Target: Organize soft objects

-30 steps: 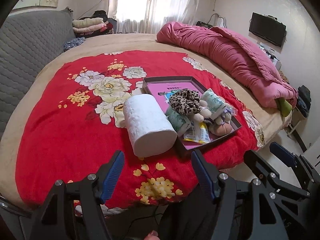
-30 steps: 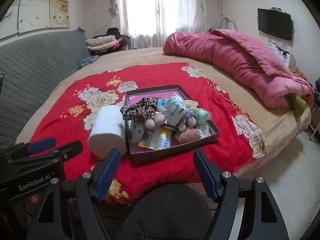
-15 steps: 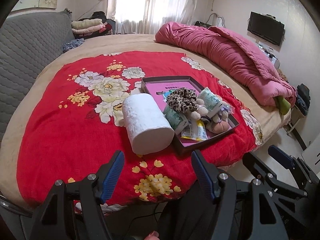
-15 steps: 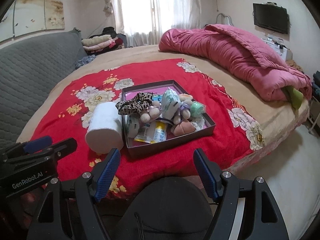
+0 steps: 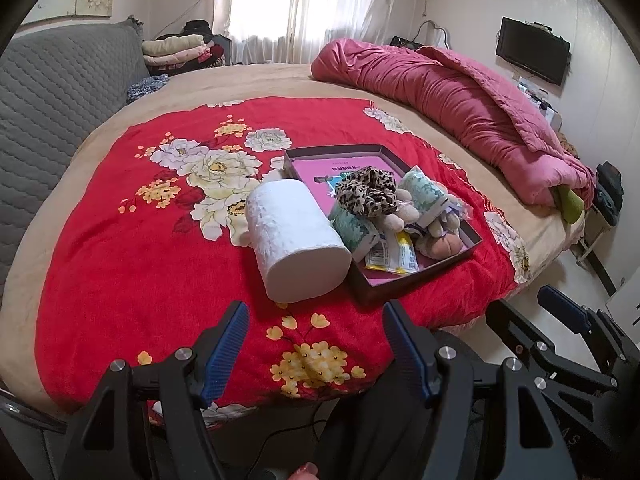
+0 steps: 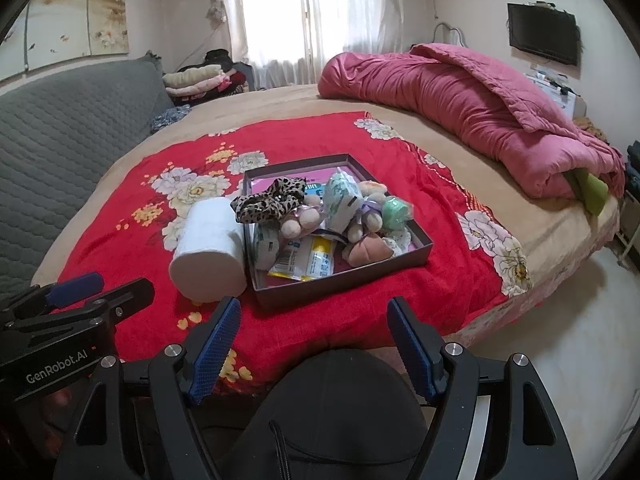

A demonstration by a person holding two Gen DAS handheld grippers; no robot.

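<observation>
Lying beside the heaped tray (image 6: 420, 254), white roll (image 6: 210, 252); both tongs spread, empty.

both grippers are the same build: the left gripper (image 5: 316, 336) and the right gripper (image 6: 312, 332) are matte black angular frames with cut-out arms, round silver screw heads at the joints, and blue ribbed pads (image 6: 214, 346) lining the inside of each finger. seen from the right wrist view, the left one's side carries white "genrobot.ai" lettering. the person shows only as a fingertip with a pink nail (image 5: 306, 470) at the bottom edge and dark clothing underneath.
</observation>
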